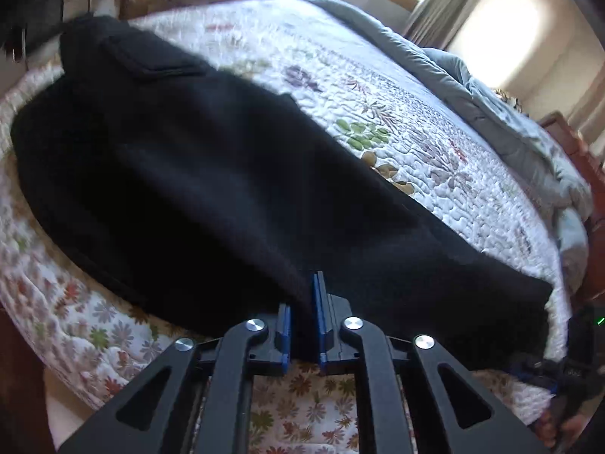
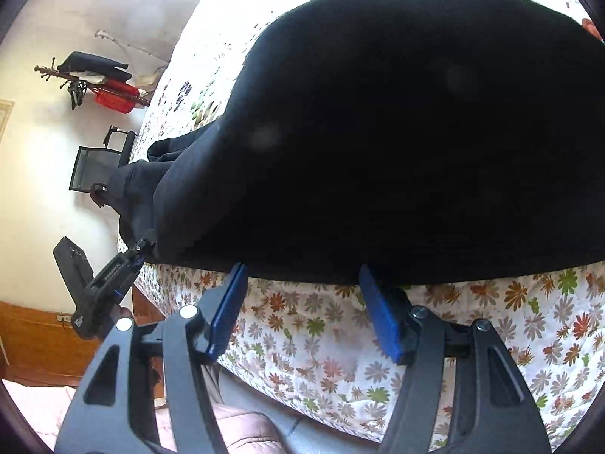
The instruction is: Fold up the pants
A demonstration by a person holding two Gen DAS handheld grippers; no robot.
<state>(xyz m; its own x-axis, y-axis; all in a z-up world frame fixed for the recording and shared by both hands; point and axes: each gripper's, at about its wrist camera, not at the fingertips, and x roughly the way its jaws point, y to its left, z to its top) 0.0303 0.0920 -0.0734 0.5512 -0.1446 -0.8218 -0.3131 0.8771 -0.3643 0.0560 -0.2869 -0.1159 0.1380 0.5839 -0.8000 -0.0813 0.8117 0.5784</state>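
Observation:
Black pants (image 1: 211, 174) lie stretched across a floral quilted bed (image 1: 378, 87), waistband end at the far left. My left gripper (image 1: 304, 295) is shut on the pants' near edge, cloth pinched between its blue pads. In the right wrist view the pants (image 2: 397, 132) fill most of the frame. My right gripper (image 2: 302, 272) is open, its blue fingertips at the pants' near edge over the bed's side. The left gripper (image 2: 145, 244) also shows there, clamped on the pants' corner at the left.
A grey-blue duvet (image 1: 491, 106) is bunched along the bed's far side. A coat rack with a red bag (image 2: 113, 98) and a black chair (image 2: 94, 166) stand by the white wall. The bed's floral side (image 2: 321, 340) drops below the grippers.

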